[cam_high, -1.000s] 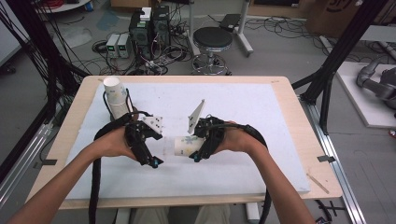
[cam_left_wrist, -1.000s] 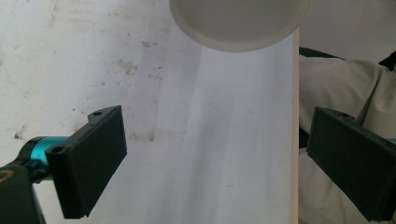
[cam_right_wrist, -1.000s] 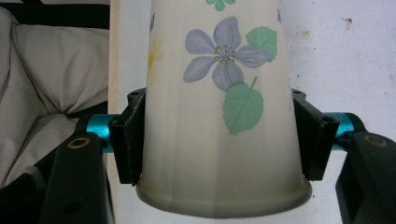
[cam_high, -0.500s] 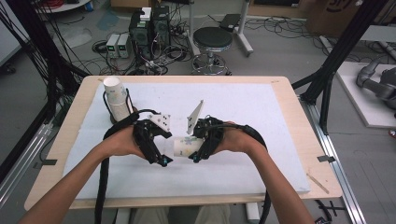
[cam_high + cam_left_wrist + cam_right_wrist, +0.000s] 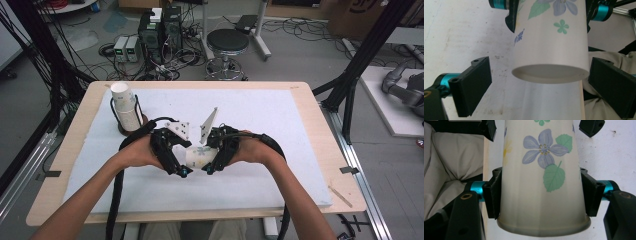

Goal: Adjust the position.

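So, starting from the high view: both hands meeting near the middle of the bench [image 5: 300, 150], a bit toward the near edge, with a flowered paper cup [image 5: 199, 157] lying sideways between them. Right gripper [image 5: 212, 164] clamped around the cup's wide end, left gripper [image 5: 181, 167] right at the narrow end, jaws spread on either side of it. Cables trailing back off the near edge from both. Further out, near the far left corner, a stack of white cups [image 5: 125, 105] standing upright in a dark wire holder [image 5: 131, 125]. Grey three-cornered plates sticking up from both grippers. White sheet covering most of the bench top.

Next, left gripper view: looking straight at the cup's [image 5: 551, 50] bottom end, a recessed base with a thin rim, floating above the white sheet. Left gripper [image 5: 540, 85] released, both black pads standing clear of the cup wall, a visible gap on each side. Further along the cup, the right gripper's pads with teal fittings pressed against its sides. Blue flower, green leaf and some small blue print on the cup wall.

Finally, right gripper view: right gripper [image 5: 541, 196] grasping the cup [image 5: 541, 182] just behind the rolled rim, pads tight against both sides. Purple flower and green leaves facing the camera. Left gripper's pads visible at the top corners, off the cup. Light trouser fabric on the left, white sheet on the right.
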